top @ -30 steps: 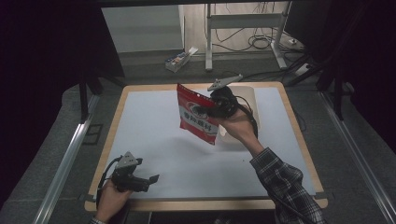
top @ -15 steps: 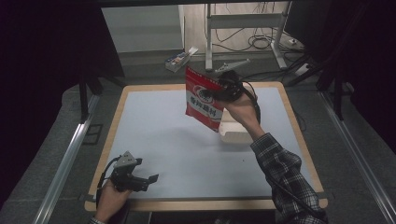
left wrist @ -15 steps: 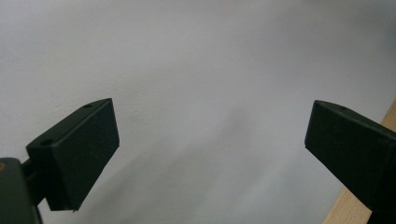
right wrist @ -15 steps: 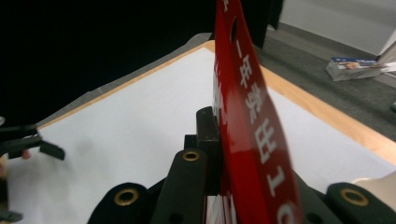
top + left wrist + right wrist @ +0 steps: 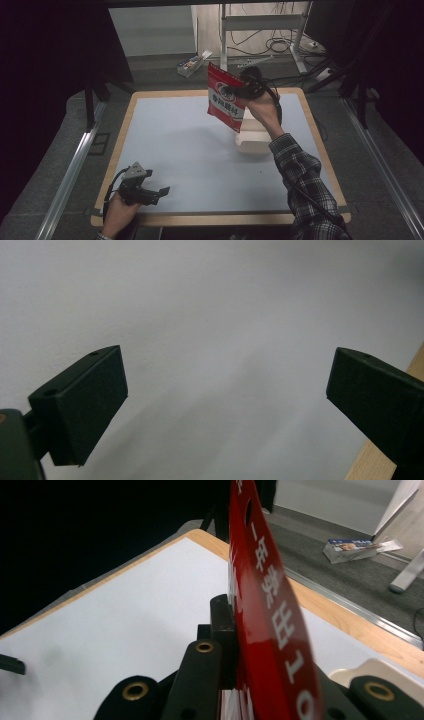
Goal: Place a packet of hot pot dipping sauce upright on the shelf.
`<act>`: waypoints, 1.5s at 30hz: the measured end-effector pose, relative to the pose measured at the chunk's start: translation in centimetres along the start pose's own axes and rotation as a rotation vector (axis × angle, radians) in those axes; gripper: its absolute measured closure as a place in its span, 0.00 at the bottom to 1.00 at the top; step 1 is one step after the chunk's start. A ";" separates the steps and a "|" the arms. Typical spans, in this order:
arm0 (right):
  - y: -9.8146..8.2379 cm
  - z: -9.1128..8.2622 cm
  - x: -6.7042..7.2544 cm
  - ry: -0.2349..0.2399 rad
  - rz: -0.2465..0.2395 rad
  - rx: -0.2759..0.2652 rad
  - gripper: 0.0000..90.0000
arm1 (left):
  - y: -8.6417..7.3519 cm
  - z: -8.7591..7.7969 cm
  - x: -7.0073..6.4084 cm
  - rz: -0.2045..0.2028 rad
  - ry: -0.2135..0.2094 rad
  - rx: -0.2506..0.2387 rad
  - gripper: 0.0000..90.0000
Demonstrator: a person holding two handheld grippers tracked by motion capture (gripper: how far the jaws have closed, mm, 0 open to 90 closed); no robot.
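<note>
**Red packet held up over the far side of the table**

The table [image 5: 165, 150] takes up most of the room in front of me, a pale sheet with a wooden rim, lit against dark surroundings. Beyond its far edge, the floor carries a metal stand [image 5: 260, 25] with cables and a small box [image 5: 191, 63] lying on its side.

On the right half of the tabletop, a white container [image 5: 252, 142] sits under the raised forearm in a plaid sleeve [image 5: 305, 185].

The red packet [image 5: 226, 97] hangs clear of the table, above and just behind the white container, tilted with its printed face towards the near side. The right gripper [image 5: 245, 89] is clamped on the packet's upper right edge; in the right gripper view the black jaws pinch the glossy red film [image 5: 270, 620] edge-on, with white lettering running along it.

At the near left corner, the left gripper [image 5: 162, 192] is held low over the table, well apart from the packet. Its jaws stand wide apart with nothing between them but bare tabletop and a strip of wooden rim [image 5: 387, 460].
</note>
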State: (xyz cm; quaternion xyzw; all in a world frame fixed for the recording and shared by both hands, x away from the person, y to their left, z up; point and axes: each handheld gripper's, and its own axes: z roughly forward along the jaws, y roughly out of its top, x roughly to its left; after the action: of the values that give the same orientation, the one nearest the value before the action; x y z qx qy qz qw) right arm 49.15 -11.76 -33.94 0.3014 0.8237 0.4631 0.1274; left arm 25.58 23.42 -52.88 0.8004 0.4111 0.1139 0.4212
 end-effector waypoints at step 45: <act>1.2 1.9 -7.2 -0.131 0.035 -0.023 0.98 | 0.0 0.0 0.1 -0.007 -0.019 0.003 0.04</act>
State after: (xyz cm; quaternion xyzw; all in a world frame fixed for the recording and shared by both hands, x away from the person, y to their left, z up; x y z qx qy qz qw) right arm 56.23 -14.45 -34.39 0.3439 0.8027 0.4541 0.1766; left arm 25.66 23.48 -52.95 0.8006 0.4102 0.1044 0.4242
